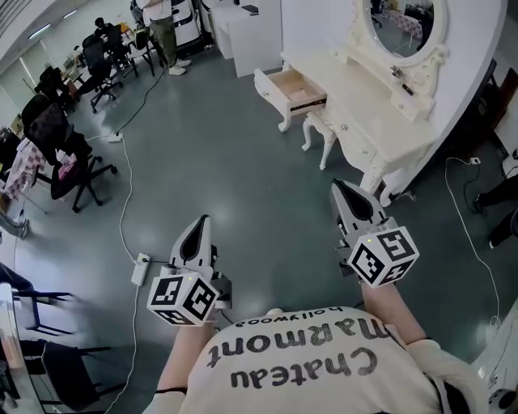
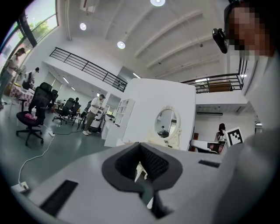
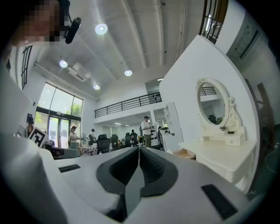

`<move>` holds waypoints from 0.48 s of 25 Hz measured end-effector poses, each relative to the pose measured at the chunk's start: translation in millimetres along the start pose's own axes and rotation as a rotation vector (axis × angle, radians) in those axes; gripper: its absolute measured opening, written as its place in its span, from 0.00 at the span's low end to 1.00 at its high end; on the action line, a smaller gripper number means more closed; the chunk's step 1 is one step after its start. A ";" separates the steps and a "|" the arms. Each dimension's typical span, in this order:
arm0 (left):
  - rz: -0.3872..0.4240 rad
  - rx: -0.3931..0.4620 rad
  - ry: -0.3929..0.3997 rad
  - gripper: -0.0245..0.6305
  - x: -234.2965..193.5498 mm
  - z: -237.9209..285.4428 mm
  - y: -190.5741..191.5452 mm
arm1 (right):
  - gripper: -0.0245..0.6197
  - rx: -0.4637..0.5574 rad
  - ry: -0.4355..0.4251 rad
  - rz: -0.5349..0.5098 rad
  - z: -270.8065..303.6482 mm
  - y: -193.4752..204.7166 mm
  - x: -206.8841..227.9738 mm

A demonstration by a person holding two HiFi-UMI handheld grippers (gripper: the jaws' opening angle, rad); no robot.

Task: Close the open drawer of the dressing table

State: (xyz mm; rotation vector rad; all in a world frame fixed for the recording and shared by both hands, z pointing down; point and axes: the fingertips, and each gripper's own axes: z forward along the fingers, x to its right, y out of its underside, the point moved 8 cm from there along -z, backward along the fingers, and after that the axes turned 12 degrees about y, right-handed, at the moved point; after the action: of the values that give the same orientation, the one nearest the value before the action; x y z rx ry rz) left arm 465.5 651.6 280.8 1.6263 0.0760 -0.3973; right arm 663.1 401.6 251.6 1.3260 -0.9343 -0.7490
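The cream dressing table (image 1: 380,121) with an oval mirror (image 1: 401,24) stands at the upper right against a white wall. Its left drawer (image 1: 291,90) is pulled out toward the open floor, and its wooden inside shows. Both grippers hang level over the grey floor, well short of the table. My left gripper (image 1: 202,220) is shut and holds nothing; my right gripper (image 1: 340,187) is shut and empty too, nearer the table's right legs. The right gripper view has the table (image 3: 218,155) and drawer (image 3: 186,153) ahead to the right of the jaws (image 3: 139,148). In the left gripper view the mirror (image 2: 165,124) lies beyond the jaws (image 2: 140,146).
A small cream stool (image 1: 320,129) stands tucked under the table's front. A white cable and power strip (image 1: 139,269) lie on the floor left of my left gripper. Black office chairs (image 1: 69,162) stand at the far left, a white cabinet (image 1: 255,36) behind the drawer, people further back.
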 end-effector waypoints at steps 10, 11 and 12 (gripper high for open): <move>-0.068 -0.001 0.016 0.05 -33.2 -13.9 9.8 | 0.09 -0.096 0.041 0.083 17.0 31.4 -20.8; -0.072 -0.008 0.009 0.05 -36.3 -15.7 12.5 | 0.09 -0.103 0.046 0.104 18.3 33.2 -20.7; -0.071 -0.012 0.003 0.05 -39.1 -16.7 14.6 | 0.09 -0.103 0.052 0.118 19.8 34.0 -20.4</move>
State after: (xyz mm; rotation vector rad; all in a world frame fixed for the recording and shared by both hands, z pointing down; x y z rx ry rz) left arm 436.6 673.7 307.0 1.6152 0.1384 -0.4483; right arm 634.2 414.5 282.6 1.1847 -0.9122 -0.6596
